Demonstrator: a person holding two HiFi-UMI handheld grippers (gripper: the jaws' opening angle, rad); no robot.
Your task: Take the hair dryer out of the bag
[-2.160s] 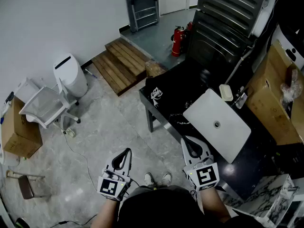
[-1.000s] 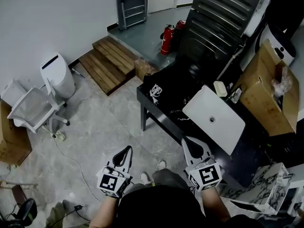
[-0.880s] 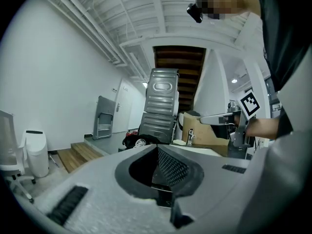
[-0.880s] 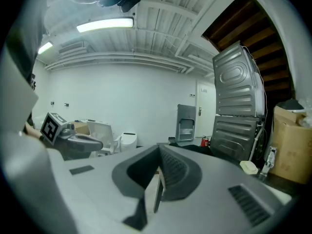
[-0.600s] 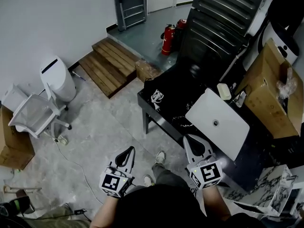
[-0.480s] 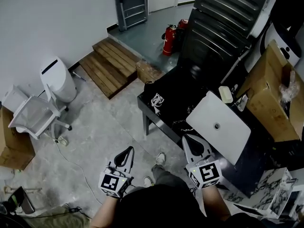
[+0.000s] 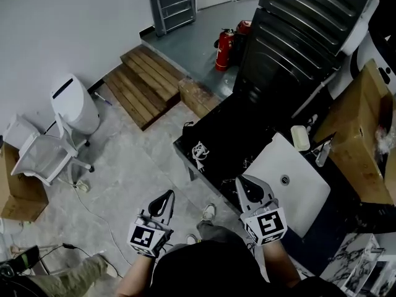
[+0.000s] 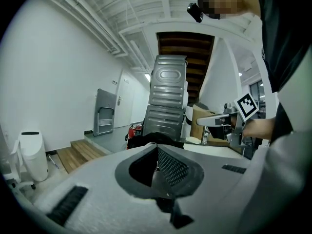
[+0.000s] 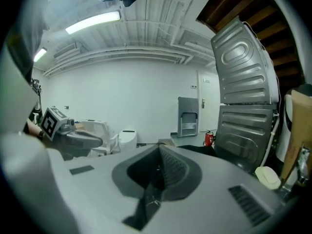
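The person is holding both grippers in front of the body. The left gripper (image 7: 164, 198) is hanging over the grey floor (image 7: 133, 166), jaws pressed together, nothing between them. The right gripper (image 7: 246, 187) is also closed and empty, just beside the white board (image 7: 297, 187) on the dark table (image 7: 184, 156). The black bag (image 7: 216, 135) is lying on that table, ahead of both grippers; the hair dryer is hidden from every view.
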